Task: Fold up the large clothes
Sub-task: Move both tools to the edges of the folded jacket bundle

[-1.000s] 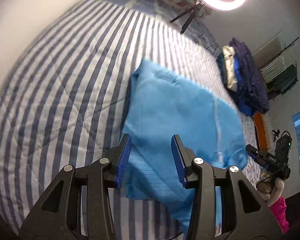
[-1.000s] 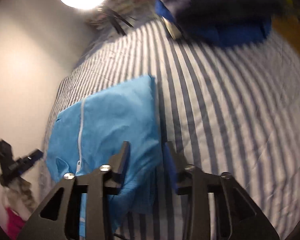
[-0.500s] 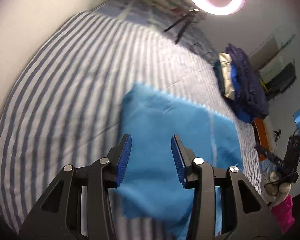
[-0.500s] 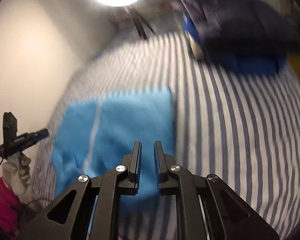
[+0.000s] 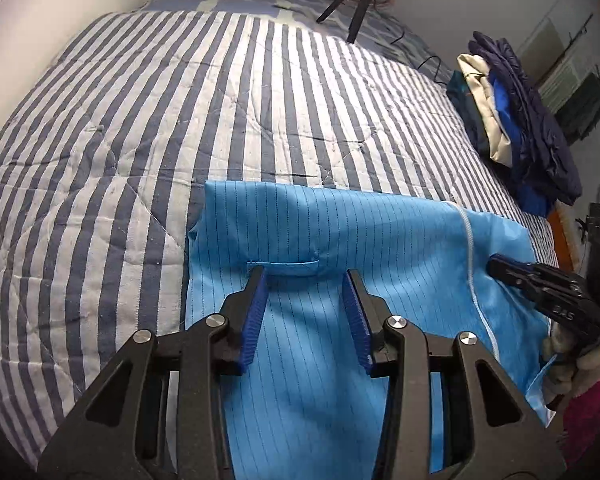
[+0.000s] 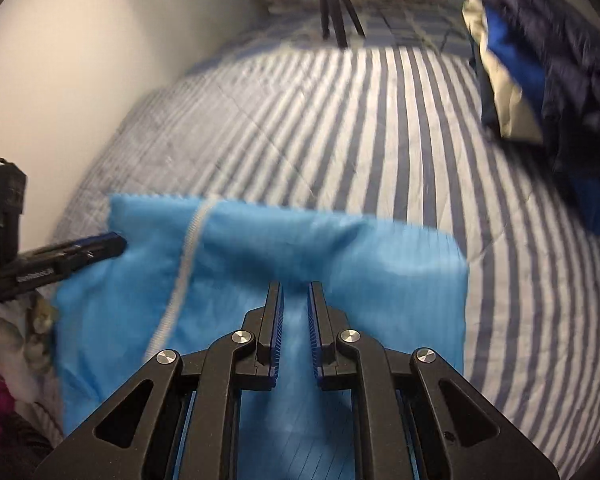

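The blue garment [image 5: 340, 240] lies partly folded on the striped bed [image 5: 140, 120]. Left gripper [image 5: 306, 280] jaws stand open, empty; right gripper [image 6: 296, 292] jaws are nearly closed, apparently empty. A careless grab could bunch the fold.

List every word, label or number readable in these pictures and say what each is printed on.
None can be read for certain.
White print on the side of the right tongs, left wrist view: too small and skewed to read.
White print on the side of the left tongs, right wrist view: blurred, unreadable.
The blue garment shows no lettering.
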Demonstrator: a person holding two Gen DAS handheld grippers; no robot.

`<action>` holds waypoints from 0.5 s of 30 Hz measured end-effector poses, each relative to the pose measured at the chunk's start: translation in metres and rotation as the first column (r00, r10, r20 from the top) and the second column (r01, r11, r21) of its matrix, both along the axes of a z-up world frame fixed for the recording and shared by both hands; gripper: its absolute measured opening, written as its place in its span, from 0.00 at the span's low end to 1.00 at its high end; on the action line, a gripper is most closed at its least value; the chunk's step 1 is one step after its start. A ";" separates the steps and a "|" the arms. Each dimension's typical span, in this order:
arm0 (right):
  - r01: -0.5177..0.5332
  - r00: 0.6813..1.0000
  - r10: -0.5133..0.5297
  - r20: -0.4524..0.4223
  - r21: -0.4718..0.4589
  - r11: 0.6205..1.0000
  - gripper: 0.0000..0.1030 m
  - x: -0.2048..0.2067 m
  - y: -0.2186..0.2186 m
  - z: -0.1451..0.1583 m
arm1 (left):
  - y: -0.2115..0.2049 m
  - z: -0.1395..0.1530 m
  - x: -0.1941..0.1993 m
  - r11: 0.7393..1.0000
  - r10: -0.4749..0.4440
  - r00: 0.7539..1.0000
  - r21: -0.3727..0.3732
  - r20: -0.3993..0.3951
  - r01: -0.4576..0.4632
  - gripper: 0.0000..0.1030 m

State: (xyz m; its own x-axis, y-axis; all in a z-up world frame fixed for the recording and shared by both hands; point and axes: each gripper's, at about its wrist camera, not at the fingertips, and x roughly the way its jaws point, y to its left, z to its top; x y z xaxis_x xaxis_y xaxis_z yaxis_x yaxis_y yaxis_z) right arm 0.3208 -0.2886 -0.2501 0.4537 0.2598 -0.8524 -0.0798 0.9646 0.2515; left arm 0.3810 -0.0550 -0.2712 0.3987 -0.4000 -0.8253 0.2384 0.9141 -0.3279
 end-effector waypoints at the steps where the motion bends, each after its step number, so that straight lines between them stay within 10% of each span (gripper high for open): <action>1: 0.004 1.000 -0.004 -0.002 0.005 1.000 0.10 0.000 -0.001 -0.001 | -0.001 0.001 0.000 1.000 -0.003 1.000 0.009 -0.002 0.003 0.40; 6: 0.024 1.000 -0.025 0.016 0.052 0.998 0.11 -0.018 -0.020 0.026 | 0.028 0.022 -0.010 0.998 0.047 0.999 -0.036 -0.026 -0.048 0.44; 10: 0.100 0.990 -0.113 0.079 0.154 0.983 0.54 -0.059 -0.068 0.044 | 0.071 0.035 -0.026 0.975 0.103 0.991 -0.191 -0.083 -0.118 0.67; 15: 0.154 0.987 -0.163 0.009 0.271 0.950 0.54 -0.084 -0.114 0.027 | 0.111 0.007 -0.037 0.919 0.133 0.962 -0.335 -0.240 -0.210 0.67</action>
